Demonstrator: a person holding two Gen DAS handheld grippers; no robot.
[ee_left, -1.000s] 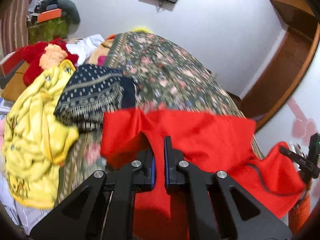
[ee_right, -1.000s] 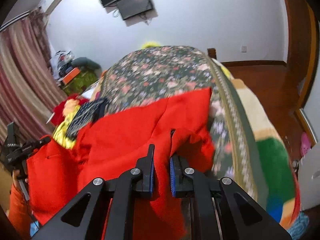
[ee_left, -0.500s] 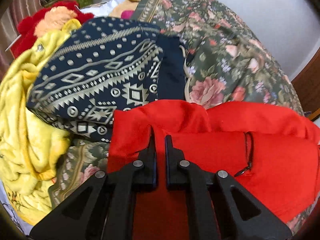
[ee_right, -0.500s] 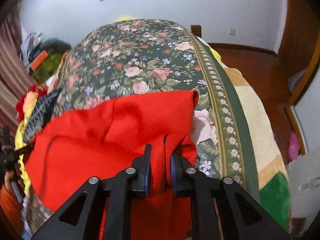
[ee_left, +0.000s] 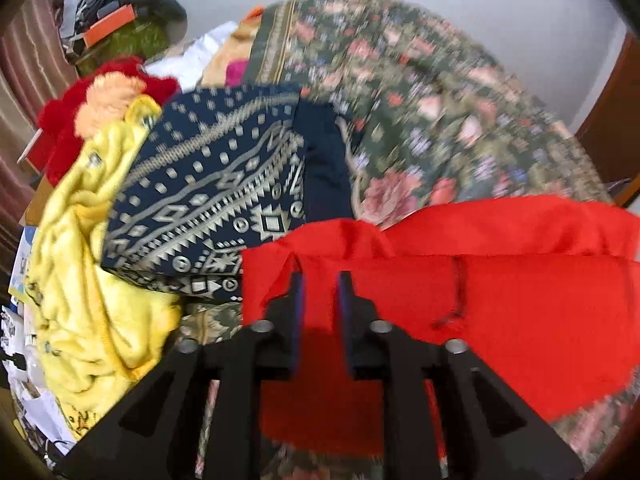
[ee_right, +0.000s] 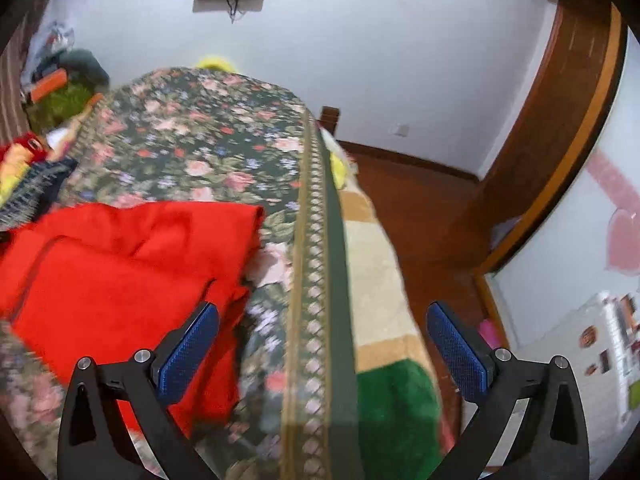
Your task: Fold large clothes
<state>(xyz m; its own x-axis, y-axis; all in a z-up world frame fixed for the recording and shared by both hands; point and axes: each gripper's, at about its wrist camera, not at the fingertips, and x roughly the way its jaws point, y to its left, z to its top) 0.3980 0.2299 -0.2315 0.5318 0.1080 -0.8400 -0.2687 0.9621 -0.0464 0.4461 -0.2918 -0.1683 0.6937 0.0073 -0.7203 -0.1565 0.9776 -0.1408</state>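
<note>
— Where is the red garment (ee_left: pixel 516 300) lying?

— Spread flat on the bed's floral bedspread (ee_left: pixel 420 120), near its front edge. In the right wrist view the same garment (ee_right: pixel 104 280) fills the near left, with its right edge short of the bedspread's patterned border (ee_right: pixel 316 240).

— And the left gripper (ee_left: pixel 320 292)?

— Its jaws have just been opening; a narrow gap stands between them, with red cloth showing in that gap. The pads do not press on the cloth.

— The right gripper (ee_right: pixel 320 340)?

— Its jaws have just been opening too and now stand spread wide, blue pads (ee_right: pixel 188 348) facing each other. Nothing is held: the left finger sits over the garment's right edge, while the right finger hangs off the bed's side over the wooden floor (ee_right: pixel 420 208).

— What else is on the bed?

— To the left, a navy cloth with pale geometric print (ee_left: pixel 216 200) touches the red garment's far left corner. Left of that lies a crumpled yellow cloth (ee_left: pixel 80 260), and beyond it a red and peach fluffy thing (ee_left: pixel 104 100). A striped blanket (ee_right: pixel 380 280) hangs down the bed's right side.
</note>
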